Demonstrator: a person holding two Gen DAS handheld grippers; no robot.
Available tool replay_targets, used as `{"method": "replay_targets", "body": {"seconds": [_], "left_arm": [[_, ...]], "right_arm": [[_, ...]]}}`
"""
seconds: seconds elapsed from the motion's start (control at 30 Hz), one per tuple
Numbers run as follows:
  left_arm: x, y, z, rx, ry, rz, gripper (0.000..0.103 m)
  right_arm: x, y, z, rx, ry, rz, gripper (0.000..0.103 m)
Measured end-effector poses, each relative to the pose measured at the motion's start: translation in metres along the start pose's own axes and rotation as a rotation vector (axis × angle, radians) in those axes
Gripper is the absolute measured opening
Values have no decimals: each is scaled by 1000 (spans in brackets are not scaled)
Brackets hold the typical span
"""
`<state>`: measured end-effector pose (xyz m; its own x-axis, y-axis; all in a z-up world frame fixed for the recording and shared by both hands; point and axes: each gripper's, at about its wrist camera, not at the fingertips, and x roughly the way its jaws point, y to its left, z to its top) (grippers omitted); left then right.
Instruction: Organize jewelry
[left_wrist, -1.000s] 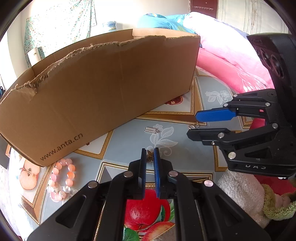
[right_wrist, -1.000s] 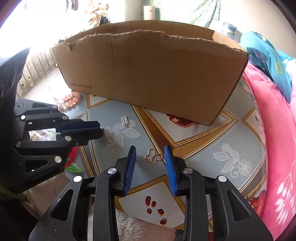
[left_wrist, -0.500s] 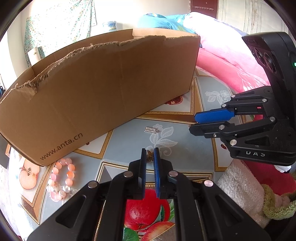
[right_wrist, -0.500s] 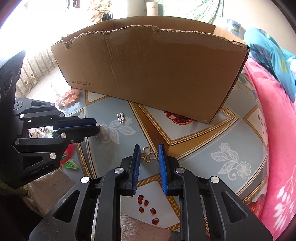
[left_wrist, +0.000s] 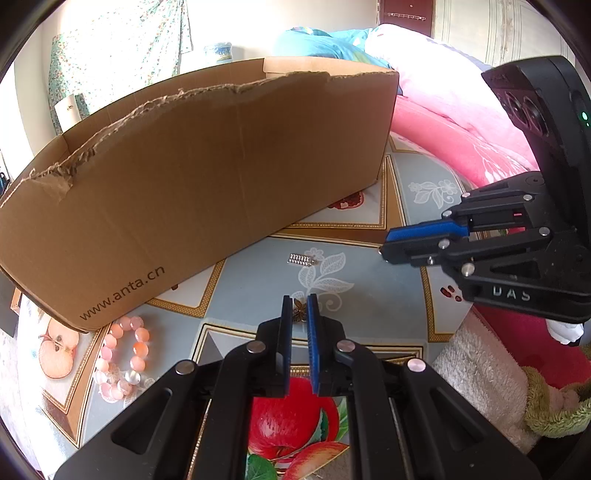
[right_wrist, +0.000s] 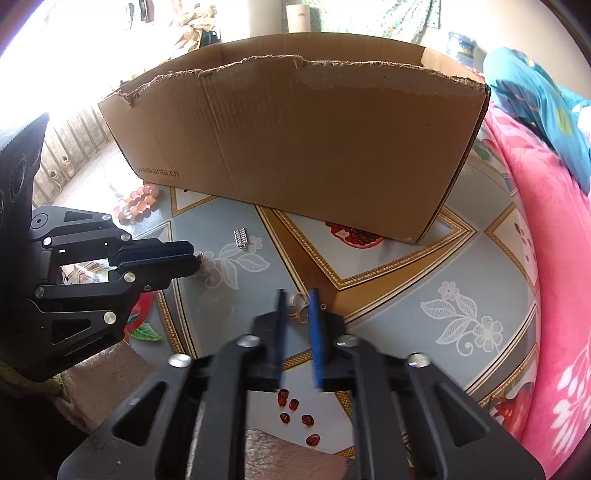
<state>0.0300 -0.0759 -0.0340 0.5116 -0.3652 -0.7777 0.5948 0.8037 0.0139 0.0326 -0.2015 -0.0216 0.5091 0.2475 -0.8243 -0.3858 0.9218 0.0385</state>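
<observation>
A: Left wrist view first. How do the jaws stand?

B: The left gripper (left_wrist: 300, 301) is nearly pressed together, pinching a small bronze charm (left_wrist: 300, 313) at the very tips. The charm sits upright in the slit between the pads.

A: And the target?

B: The box (left_wrist: 221, 166) is dead ahead, its long wall running across the view and its torn rim well above the tips. Getting over it looks like a lift first, then a move forward.

A: Anything loose?

B: A silver clasp (left_wrist: 302, 259) lies on the cloth (left_wrist: 369, 295) between the tips and the box. Pink beads (left_wrist: 123, 354) lie to the left, by the box corner. The right gripper (left_wrist: 388, 245) comes in from the right, and its fingers look closed.

A: Right wrist view.

B: The right gripper (right_wrist: 298, 295) is pressed in on a gold loop charm (right_wrist: 300, 311). The loops run crosswise, and one pokes out past the right pad. I cannot tell whether it is clear of the cloth (right_wrist: 388, 314).

A: Box from here?

B: The box (right_wrist: 314, 147) is ahead again with the rim high. The left gripper (right_wrist: 194, 258) is on the left, near the clasp (right_wrist: 242, 238), with the beads (right_wrist: 138, 205) beyond it.

A: Which hand is nearer?

B: My guess is about even. The left sits toward the printed end of the wall, the right toward the middle.
</observation>
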Motion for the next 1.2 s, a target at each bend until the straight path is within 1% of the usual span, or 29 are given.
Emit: {"method": "replay_targets", "body": {"seconds": [0.17, 0.2, 0.23, 0.27, 0.3, 0.33, 0.4, 0.5, 0.6, 0.73, 0.93, 1.2], "left_arm": [[0, -1, 1, -1, 2, 2, 7], [0, -1, 1, -1, 2, 2, 7], [0, -1, 1, 0, 2, 2, 7], [0, -1, 1, 1, 2, 2, 7], [0, -1, 1, 1, 3, 2, 7], [0, -1, 1, 1, 4, 2, 7], [0, -1, 2, 3, 3, 0, 7], [0, -1, 1, 5, 2, -1, 7], [1, 0, 1, 3, 2, -1, 7], [1, 2, 1, -4, 1, -1, 7], [0, 3, -1, -4, -1, -5, 7], [0, 3, 0, -6, -2, -4, 7]], "right_arm": [[-2, -1, 0, 8, 4, 4, 5], [-4, -1, 0, 6, -1, 4, 7], [-5, 0, 0, 2, 1, 11, 15], [-5, 0, 1, -7, 6, 17, 19], [-7, 1, 1, -19, 1, 8, 27], [-9, 1, 1, -36, -2, 1, 30], [-9, 2, 2, -69, 10, 0, 31], [-3, 3, 4, -115, 41, -1, 31], [1, 1, 5, -144, 73, 19, 30], [4, -2, 10, -152, 103, 29, 18], [7, -4, 15, -146, 117, 38, 18], [7, -15, 19, -89, 126, 84, 18]]}}
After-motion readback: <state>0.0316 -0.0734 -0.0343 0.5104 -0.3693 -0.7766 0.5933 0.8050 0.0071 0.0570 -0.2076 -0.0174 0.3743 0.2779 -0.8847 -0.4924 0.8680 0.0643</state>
